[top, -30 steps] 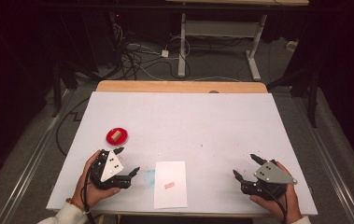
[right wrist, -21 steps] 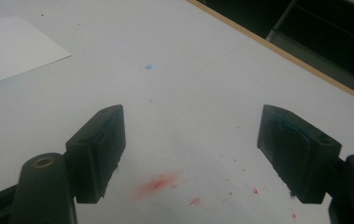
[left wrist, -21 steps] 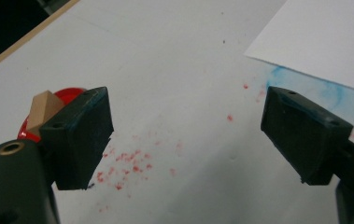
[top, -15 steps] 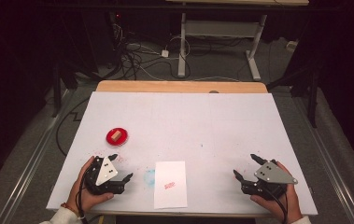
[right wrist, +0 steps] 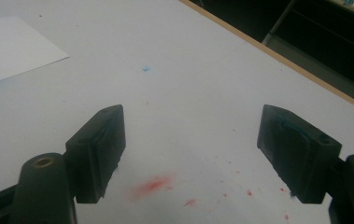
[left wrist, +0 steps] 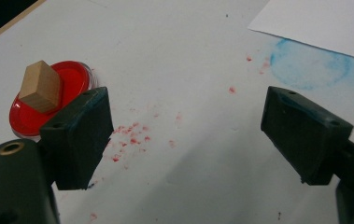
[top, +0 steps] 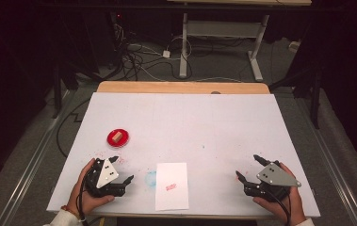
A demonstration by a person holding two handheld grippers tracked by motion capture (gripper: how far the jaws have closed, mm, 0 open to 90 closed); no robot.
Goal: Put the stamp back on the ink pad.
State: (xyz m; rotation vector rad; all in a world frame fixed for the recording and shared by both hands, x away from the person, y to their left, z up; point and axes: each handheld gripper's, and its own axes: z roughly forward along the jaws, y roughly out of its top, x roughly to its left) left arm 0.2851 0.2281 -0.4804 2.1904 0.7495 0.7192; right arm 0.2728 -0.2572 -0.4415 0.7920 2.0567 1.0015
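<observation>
White desk (top: 190,122), red and blue ink specks. Red dish (top: 118,138) with wooden block (top: 116,137) standing in it, left side. Paper sheet (top: 172,185) bearing a red stamp mark (top: 170,187), near edge. Left gripper (top: 120,171): fingers apart, empty, just beside the dish. Right gripper (top: 247,167): fingers apart, empty, well apart from the sheet.

**Worktop, seen from above**

White worktop (top: 190,127). Red dish (top: 118,138) with wooden block (top: 116,136), near left edge. Stamped paper sheet (top: 172,185) at near edge, centre. Left gripper (top: 120,170) and right gripper (top: 247,167) at near corners, both spread wide, empty.
</observation>
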